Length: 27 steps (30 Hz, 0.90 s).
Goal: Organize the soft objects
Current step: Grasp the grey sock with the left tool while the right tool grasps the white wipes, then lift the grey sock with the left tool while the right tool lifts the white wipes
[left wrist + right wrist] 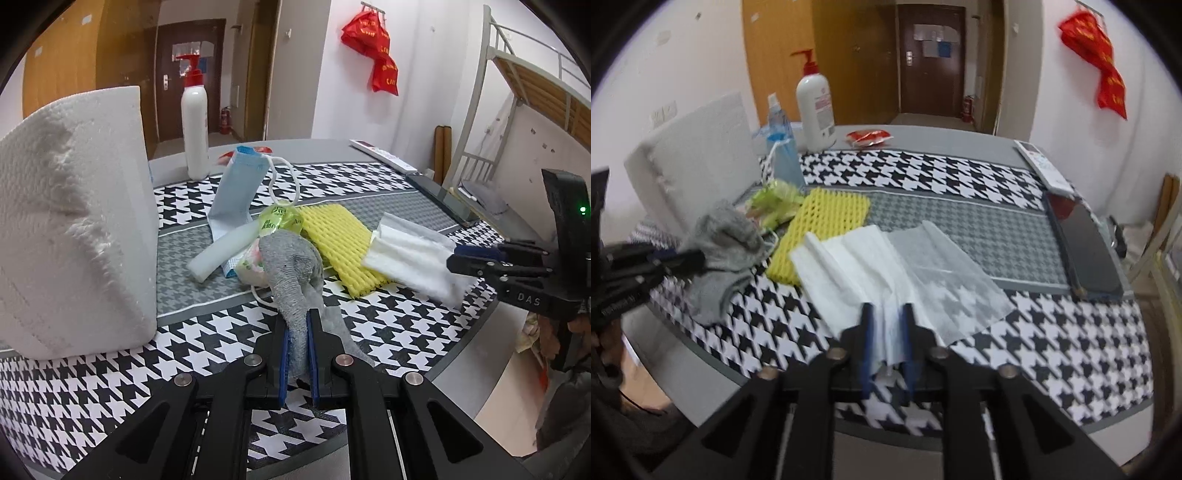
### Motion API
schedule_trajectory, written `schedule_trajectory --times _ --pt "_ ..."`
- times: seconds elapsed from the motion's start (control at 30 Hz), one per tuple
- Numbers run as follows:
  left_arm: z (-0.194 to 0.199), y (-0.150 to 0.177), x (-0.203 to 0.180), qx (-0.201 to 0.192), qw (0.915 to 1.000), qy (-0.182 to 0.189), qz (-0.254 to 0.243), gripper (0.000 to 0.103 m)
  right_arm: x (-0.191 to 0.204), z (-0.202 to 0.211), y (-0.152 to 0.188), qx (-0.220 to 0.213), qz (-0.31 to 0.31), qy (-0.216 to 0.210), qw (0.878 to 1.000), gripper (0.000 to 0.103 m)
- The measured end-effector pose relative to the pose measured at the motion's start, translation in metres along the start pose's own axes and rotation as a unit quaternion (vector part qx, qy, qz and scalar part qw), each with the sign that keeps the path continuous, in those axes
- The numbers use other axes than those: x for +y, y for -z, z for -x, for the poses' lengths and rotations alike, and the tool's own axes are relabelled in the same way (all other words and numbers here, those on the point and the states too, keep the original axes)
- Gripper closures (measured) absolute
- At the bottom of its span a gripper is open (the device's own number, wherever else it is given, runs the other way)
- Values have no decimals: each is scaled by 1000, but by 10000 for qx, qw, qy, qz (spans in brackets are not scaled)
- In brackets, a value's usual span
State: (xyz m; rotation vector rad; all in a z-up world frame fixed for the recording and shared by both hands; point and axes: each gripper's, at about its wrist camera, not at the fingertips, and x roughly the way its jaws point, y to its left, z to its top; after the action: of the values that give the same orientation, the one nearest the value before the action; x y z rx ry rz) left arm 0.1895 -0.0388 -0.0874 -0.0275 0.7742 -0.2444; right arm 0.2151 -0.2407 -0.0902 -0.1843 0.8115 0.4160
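On the houndstooth tablecloth (388, 332), the left gripper (298, 325) clamps a grey sock (291, 266). The right gripper (886, 317) pinches a white tissue (857, 266); only its blurred view shows what seems a translucent sheet (942, 273) alongside.

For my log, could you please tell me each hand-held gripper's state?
Left hand-held gripper: closed on grey knitted sock.
Right hand-held gripper: closed on white tissue sheet.

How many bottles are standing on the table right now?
2. The white pump bottle with a red pump stands at the table's far edge; a smaller clear spray bottle stands just left of it in the right wrist view. Others may hide behind the foam block.
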Motion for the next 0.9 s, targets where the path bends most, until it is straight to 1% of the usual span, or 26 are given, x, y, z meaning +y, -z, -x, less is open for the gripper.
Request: schedule_trajectory --times 0.03,0.07,0.1,0.2,0.3,0.4,0.47,0.7,0.8,0.9 --pt "-1 0 -1 4 10000 1 -8 94 -1 -2 -1 6 67 76 9999 60" --pt "-1 1 0 11 10000 8 -10 94 -1 -3 -2 15 119 87 9999 50" --pt "-2 1 0 29 10000 18 -1 94 -2 -5 -3 8 147 91 9999 49" --pt "-4 2 -2 78 10000 21 -21 94 -4 -12 -6 54 261 -27 9996 47" --pt "-6 1 -4 104 9999 31 -53 94 -6 -20 -9 116 358 -72 9993 42" --pt "-9 1 -6 144 9998 46 -85 94 -5 -26 -12 167 575 -172 9981 40" --pt "-12 1 -6 169 9998 36 -74 94 -4 -31 -14 215 687 -298 9970 34" --pt "-15 0 -6 200 9998 26 -45 94 -2 -46 -17 369 938 -307 9944 34" --pt "-16 0 -6 213 9998 16 -48 94 -6 -49 -17 419 844 -425 9946 34" --pt "-17 1 -7 243 9997 4 -63 94 -5 -48 -15 401 877 -410 9945 34"
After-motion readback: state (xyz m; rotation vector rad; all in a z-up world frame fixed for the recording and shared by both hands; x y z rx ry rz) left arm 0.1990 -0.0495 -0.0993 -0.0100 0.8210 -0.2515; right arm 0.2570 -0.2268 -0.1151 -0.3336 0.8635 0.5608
